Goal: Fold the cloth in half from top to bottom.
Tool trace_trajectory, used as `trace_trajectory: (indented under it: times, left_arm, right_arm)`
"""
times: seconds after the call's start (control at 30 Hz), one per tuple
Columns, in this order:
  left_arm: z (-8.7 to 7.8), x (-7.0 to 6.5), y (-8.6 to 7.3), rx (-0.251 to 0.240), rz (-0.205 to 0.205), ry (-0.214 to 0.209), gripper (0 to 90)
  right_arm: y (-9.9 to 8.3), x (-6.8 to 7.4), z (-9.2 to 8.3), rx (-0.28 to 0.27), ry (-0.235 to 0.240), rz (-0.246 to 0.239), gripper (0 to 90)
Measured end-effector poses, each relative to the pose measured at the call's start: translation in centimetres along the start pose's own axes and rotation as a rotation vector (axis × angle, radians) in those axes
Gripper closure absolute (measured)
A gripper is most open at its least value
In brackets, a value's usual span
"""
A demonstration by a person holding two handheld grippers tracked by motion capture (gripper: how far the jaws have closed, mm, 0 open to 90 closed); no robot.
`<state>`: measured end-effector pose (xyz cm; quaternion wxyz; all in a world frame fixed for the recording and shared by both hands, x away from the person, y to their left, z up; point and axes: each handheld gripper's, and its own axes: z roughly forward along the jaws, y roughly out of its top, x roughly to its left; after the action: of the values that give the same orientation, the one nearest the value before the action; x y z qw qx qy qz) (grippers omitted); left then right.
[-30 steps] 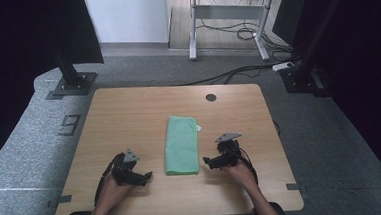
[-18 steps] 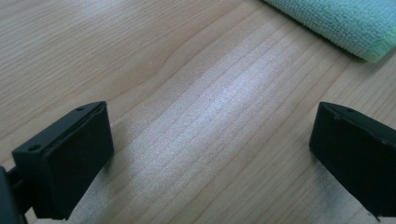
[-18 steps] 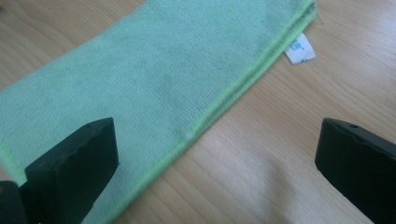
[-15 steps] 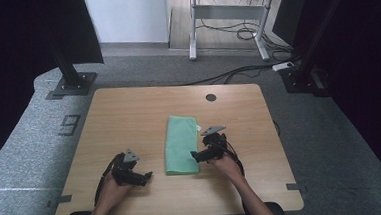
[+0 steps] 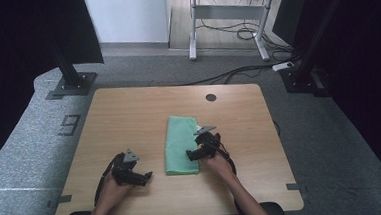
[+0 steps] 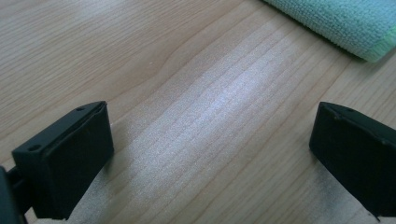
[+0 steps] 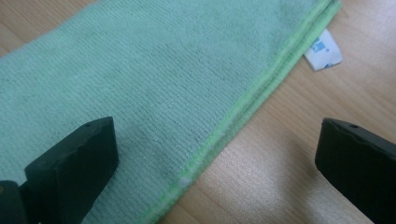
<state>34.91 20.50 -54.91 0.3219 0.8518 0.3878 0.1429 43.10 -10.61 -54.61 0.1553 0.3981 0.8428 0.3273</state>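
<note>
High view showed a rectangular light wooden table [image 5: 129, 121] with rounded corners, standing on grey carpet, with a small round dark hole [image 5: 211, 97] near its far edge. A folded mint-green microfibre cloth [image 5: 179, 140] lay flat near the middle of the table, its long side running away from the person. The person's forearms came in from the near edge.

At the cloth's right edge, toward its near end, sat the black right gripper [image 5: 195, 152], its jaws pointing left at the fabric. In the right gripper view the jaws stood wide apart and held nothing; one jaw hung over the green cloth [image 7: 154, 74] and the other over bare wood, with the cloth's lighter stitched hem [image 7: 243, 105] running between them. A small white care label [image 7: 323, 55] stuck out from the hem onto the table.

The black left gripper [image 5: 143, 176] lay on the table near the front edge, just left of the cloth's near corner and apart from it. In the left gripper view its jaws were also spread wide and empty over bare wood, with the cloth's corner [image 6: 355, 23] just ahead.
</note>
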Motion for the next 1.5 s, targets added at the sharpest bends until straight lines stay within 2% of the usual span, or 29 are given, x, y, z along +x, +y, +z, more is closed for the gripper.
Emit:
trace_trajectory:
  times: [0.17,0.4,0.73,0.83,0.93,1.17,1.27,1.33,1.4,1.5]
  left_arm:
    - [0.0,0.0,0.0,0.000,0.000,0.000,0.0]
    - [0.0,0.0,0.0,0.001,0.001,-0.001,0.0]
    - [0.0,0.0,0.0,0.001,-0.001,0.000,0.0]
    - [0.0,-0.1,0.4,0.023,-0.013,0.012,0.0]
    - [0.2,-0.2,0.9,0.031,-0.005,0.040,0.0]
    - [0.6,-0.4,3.5,-0.030,-0.004,0.037,0.0]
    - [1.5,-0.4,5.1,-0.055,-0.021,0.007,0.4]
    - [2.4,-0.7,6.1,-0.054,-0.020,-0.006,0.4]
    - [3.6,-1.2,7.2,-0.040,-0.001,-0.008,0.4]
    - [4.9,-1.7,8.3,-0.022,0.020,0.008,0.0]
  right_arm:
    - [-0.4,-0.2,0.3,-0.006,0.015,0.018,0.0]
    - [-0.9,0.0,0.0,-0.022,0.006,0.020,0.0]
    - [-2.0,0.5,-0.9,-0.028,0.025,-0.001,0.0]
    - [-2.3,0.7,-1.2,-0.029,0.031,-0.010,0.0]
    - [-2.7,0.8,-1.5,-0.029,0.035,-0.018,0.0]
    - [-3.5,1.2,-2.2,-0.032,0.046,-0.025,0.0]
    - [-3.7,1.2,-2.3,-0.035,0.048,-0.028,0.0]
    - [-3.8,1.2,-2.4,-0.037,0.051,-0.032,0.0]
    - [-3.9,1.2,-2.4,-0.040,0.050,-0.030,0.0]
    - [-3.9,1.3,-2.5,-0.041,0.049,-0.029,0.0]
